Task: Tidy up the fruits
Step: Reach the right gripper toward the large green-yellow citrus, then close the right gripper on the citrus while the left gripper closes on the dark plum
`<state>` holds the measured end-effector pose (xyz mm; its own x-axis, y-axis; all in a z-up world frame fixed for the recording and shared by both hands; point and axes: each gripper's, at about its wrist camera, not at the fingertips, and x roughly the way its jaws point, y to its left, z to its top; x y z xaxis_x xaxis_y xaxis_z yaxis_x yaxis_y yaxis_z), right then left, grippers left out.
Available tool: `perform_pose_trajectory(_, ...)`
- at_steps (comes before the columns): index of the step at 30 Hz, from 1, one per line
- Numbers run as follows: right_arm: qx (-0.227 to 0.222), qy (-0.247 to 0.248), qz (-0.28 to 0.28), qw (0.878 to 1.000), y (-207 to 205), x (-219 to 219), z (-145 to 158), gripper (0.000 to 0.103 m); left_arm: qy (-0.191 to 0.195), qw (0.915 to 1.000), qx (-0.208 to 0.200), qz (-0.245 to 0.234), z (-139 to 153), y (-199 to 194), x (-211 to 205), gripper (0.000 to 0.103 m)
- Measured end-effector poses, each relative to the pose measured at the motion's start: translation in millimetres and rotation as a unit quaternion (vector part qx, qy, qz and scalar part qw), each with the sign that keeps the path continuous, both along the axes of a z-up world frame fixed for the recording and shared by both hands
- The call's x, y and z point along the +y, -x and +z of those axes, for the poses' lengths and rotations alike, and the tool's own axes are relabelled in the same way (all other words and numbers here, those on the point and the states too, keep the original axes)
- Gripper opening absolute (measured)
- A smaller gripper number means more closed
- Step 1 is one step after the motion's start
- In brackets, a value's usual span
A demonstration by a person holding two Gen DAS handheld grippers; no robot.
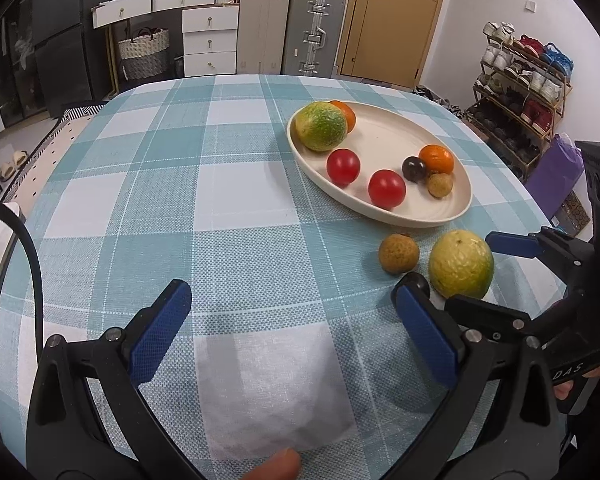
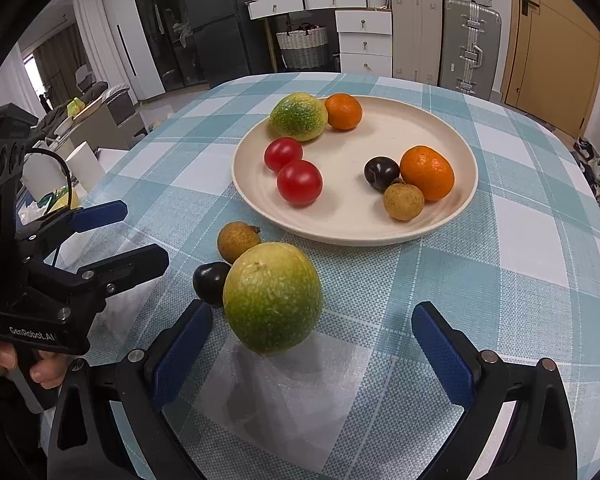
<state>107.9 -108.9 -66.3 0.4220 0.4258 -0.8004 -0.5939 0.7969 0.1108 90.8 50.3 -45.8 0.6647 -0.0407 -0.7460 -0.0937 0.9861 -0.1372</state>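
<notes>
Three loose fruits sit on the checked tablecloth [image 1: 228,184] in the left wrist view: a large yellow-green citrus [image 1: 461,264] with rough, mottled skin, a brown longan [image 1: 398,253] just beside it, and a dark plum [image 1: 418,283] half hidden behind a blue finger pad. The left gripper [image 1: 294,324] is spread wide over bare cloth, holding nothing. Beyond them the cream plate [image 1: 440,216] carries another green citrus, two oranges, two red tomatoes, a dark plum and a longan.

From the right wrist view, the right gripper [image 2: 312,344] stands released, its pads either side of the big citrus [image 2: 273,298] but clear of it. The plum [image 2: 211,282] and longan [image 2: 236,241] touch the citrus on its far left. The plate [image 2: 340,236] holds seven fruits.
</notes>
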Motion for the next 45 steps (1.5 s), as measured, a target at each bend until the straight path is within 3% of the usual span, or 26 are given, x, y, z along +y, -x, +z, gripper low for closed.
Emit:
perform_pose_trajectory(5, 0.005, -0.006, 0.004, 1.000, -1, 3, -2, 0.096, 0.006, 1.0000, 0.004, 0.005, -2, -1, 4, 0.102)
perform_pose_trajectory(13, 0.016, -0.027, 0.016, 0.999, 0, 4, 1, 0.064, 0.006, 1.0000, 0.005, 0.005, -3, -1, 3, 0.102)
perform_pose_trajectory(21, 0.015, -0.035, 0.024, 0.999, 3, 7, 3, 0.049, 0.006, 1.0000, 0.006, 0.003, -3, 0, 2, 0.102)
perform_pose_trajectory(38, -0.004, -0.045, -0.001, 0.999, 5, -19, 16, 0.048, 0.011, 0.9989, 0.022, -0.040, -7, -7, -27, 0.101)
perform_pose_trajectory(40, -0.005, -0.045, -0.006, 0.999, 4, -24, 17, 0.048, 0.008, 0.9982, 0.022, -0.054, -7, -8, -33, 0.098)
perform_pose_trajectory(45, -0.004, -0.048, -0.015, 0.999, 4, -31, 16, 0.048, -0.013, 0.9958, 0.023, -0.088, -9, -11, -53, 0.074)
